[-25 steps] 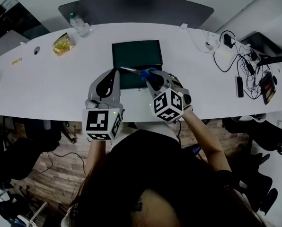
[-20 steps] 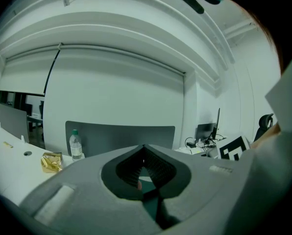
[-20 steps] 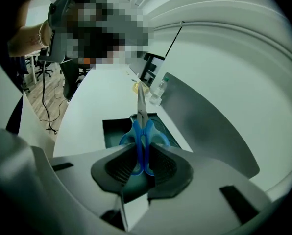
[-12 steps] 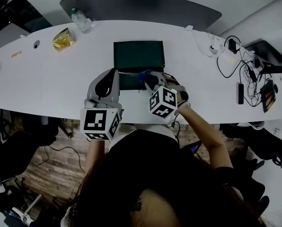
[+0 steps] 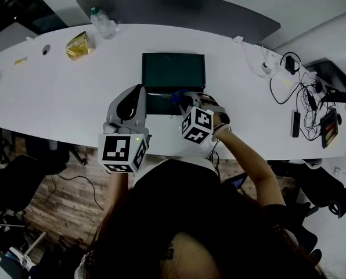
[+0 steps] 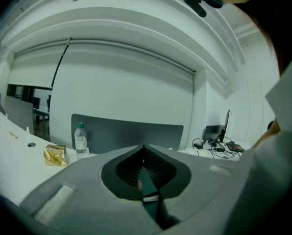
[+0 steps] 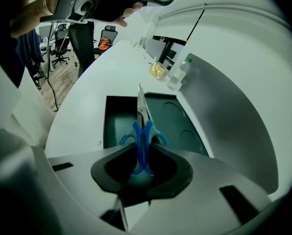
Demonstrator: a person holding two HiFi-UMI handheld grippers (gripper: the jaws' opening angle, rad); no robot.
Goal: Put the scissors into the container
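A dark green container (image 5: 173, 70) lies on the white table (image 5: 51, 103), seen again in the right gripper view (image 7: 168, 119). My right gripper (image 5: 184, 97) hangs over the container's near edge, shut on the blue handles of the scissors (image 7: 143, 141). Their steel blades point out over the container. In the head view only a bit of blue handle of the scissors (image 5: 176, 96) shows. My left gripper (image 5: 141, 89) rests at the container's near left corner, jaws together with nothing between them; in the left gripper view its tips (image 6: 144, 147) meet.
A water bottle (image 5: 100, 22) and a gold snack packet (image 5: 77, 45) lie at the far left of the table. Cables, a phone and chargers (image 5: 303, 97) crowd the right end. A grey partition (image 5: 179, 10) runs behind the container. The table's front edge is just under both grippers.
My right gripper has shifted a little left and nearer the container's front edge, turning the scissors with it. The left gripper has stayed where it was.
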